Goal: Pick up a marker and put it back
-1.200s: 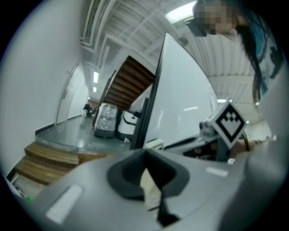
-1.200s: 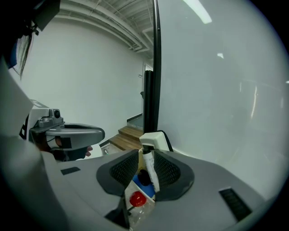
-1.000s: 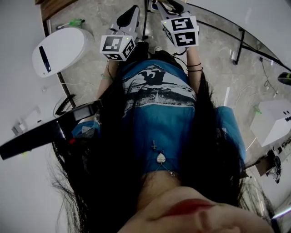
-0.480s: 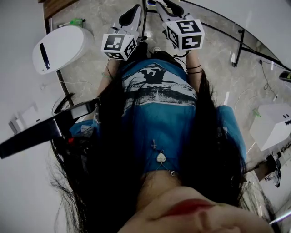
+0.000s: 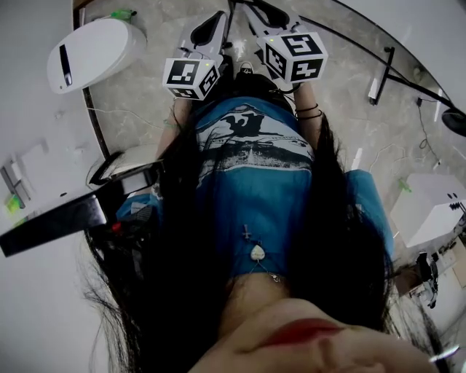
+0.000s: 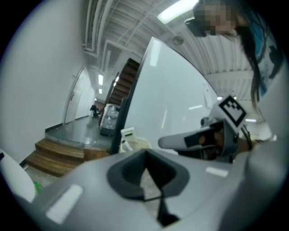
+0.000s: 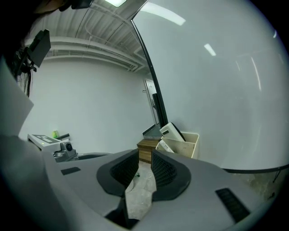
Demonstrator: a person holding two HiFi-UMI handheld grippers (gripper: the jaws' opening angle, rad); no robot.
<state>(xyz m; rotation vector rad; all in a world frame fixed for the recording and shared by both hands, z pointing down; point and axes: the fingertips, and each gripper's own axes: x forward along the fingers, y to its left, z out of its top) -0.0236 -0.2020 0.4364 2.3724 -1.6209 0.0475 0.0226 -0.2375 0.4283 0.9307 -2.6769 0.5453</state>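
Observation:
No marker shows in any view. In the head view I look down a person's blue shirt and long dark hair, with both grippers held out in front over the marble floor. My left gripper is at upper centre, its marker cube just below it. In the left gripper view the left gripper has its pads meeting at the tips, shut on nothing. My right gripper is beside it. The right gripper has a narrow gap between its pads, the jaws are closing, and only floor shows between them.
A white oval device stands at the upper left and a white box at the right. A beige bin with white units leans by the glass wall. Wooden steps lie to the left.
The right gripper's cube has shifted slightly right and lower in the head view. The head camera has tilted, so the floor objects have slid. The left gripper holds about the same place.

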